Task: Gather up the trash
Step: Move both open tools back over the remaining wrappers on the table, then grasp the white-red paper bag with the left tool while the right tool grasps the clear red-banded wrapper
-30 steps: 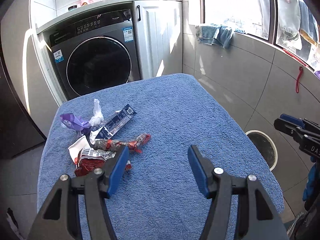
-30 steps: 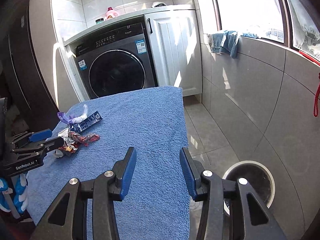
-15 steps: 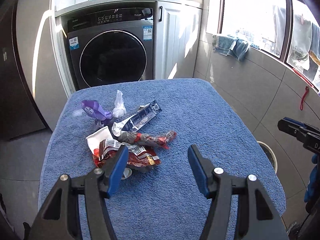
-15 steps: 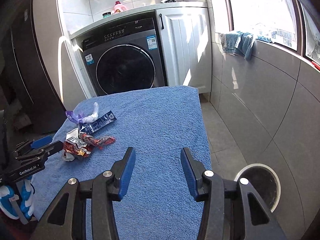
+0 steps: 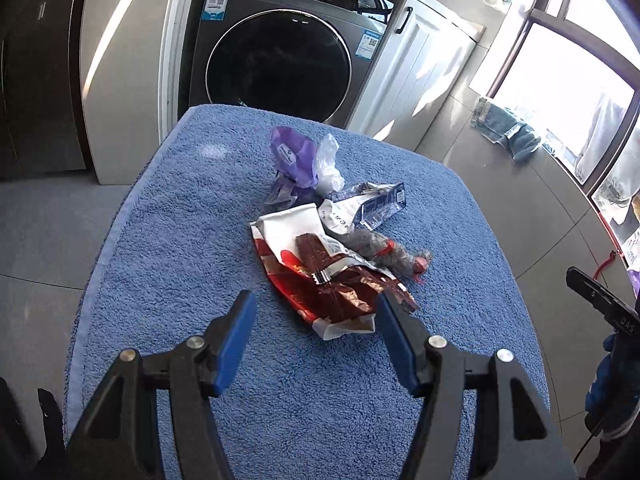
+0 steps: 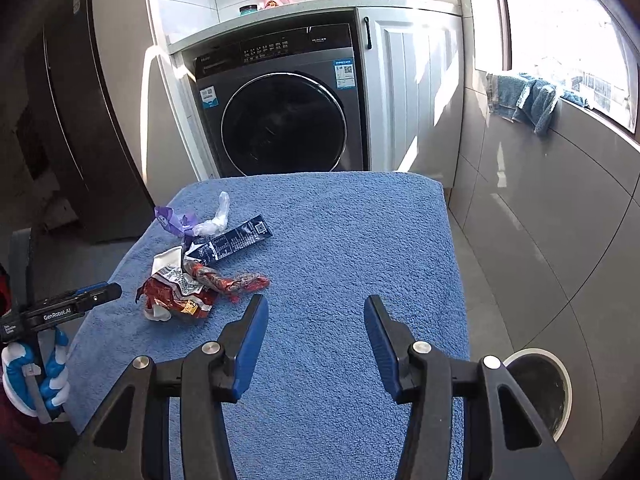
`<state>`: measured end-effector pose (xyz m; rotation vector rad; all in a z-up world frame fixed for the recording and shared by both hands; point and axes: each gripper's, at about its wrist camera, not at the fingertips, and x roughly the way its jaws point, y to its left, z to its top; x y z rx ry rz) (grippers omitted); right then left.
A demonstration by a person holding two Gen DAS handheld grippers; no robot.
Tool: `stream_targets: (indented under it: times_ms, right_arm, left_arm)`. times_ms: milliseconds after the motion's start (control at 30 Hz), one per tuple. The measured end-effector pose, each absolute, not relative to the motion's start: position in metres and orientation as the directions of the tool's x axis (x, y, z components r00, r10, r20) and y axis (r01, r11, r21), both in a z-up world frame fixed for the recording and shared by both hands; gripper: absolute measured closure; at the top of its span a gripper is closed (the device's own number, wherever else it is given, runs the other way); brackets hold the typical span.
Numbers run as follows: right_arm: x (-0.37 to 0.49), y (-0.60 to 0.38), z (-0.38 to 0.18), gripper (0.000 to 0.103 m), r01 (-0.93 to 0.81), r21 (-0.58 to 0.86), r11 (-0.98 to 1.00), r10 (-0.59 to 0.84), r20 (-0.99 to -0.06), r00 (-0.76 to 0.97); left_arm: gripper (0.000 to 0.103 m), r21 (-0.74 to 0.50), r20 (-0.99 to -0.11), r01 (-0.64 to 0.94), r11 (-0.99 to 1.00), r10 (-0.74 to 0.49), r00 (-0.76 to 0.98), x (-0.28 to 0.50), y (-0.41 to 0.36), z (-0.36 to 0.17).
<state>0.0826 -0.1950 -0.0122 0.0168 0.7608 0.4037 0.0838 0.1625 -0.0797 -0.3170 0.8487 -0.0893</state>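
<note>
We find the trash in one loose heap on the blue towel point(image 6: 340, 240) that covers the bench, on the side away from the round bin point(image 6: 540, 390) that stands on the floor by the bench's other edge. Nearest the bin side of the heap lies a twisted red wrapper point(image 6: 228, 280), touching the crumpled red snack bag point(image 5: 320, 276); the dark blue packet point(image 6: 232, 242) lies beyond them, and farthest from the bin sit a purple wrapper point(image 5: 294, 156) and a clear plastic scrap point(image 5: 330, 164). Our left hand-held gripper point(image 5: 314, 312) hovers just above the snack bag, jaws apart and clear of it. Our right hand-held gripper point(image 6: 316, 312) — jaws just widened, nothing between them — hangs over bare towel, between heap and bin.
</note>
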Motion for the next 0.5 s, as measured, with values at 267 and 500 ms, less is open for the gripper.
stream_targets:
  times_ms: [267,500]
  right_arm:
    - [0.112,-0.158,-0.028,0.056,-0.450,0.158,0.879,0.424,-0.692,0.584]
    - [0.138,-0.126,-0.046,0.054,-0.526,0.169,0.833,0.471,-0.714,0.518]
  left_arm:
    - [0.041,-0.300,-0.749,-0.090,0.950,-0.176,0.639,0.140,0.179,-0.097]
    - [0.041,-0.323,-0.794,-0.090,0.942,-0.218,0.568,0.182,0.195,-0.119]
